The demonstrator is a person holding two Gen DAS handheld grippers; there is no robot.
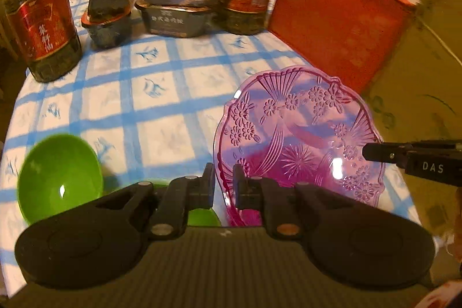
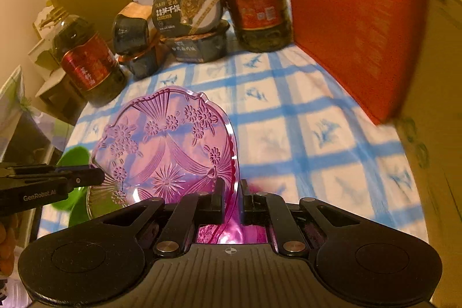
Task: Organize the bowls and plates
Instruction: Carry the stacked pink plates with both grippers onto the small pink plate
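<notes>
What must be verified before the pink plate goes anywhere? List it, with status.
1. Right tool shut on the pink plate rim: ok.
2. Left tool shut on the opposite rim: ok, the rim sits between its fingers.
3. Plate level: not ok, it is tilted.
4. Plate lifted free of the tablecloth: cannot tell, its lower edge is hidden behind the tools.
5. Green bowl apart from the plate: ok, it lies on the far side of the left tool.
6. Red bag and oil bottle apart from the plate: ok, both stand farther back.
</notes>
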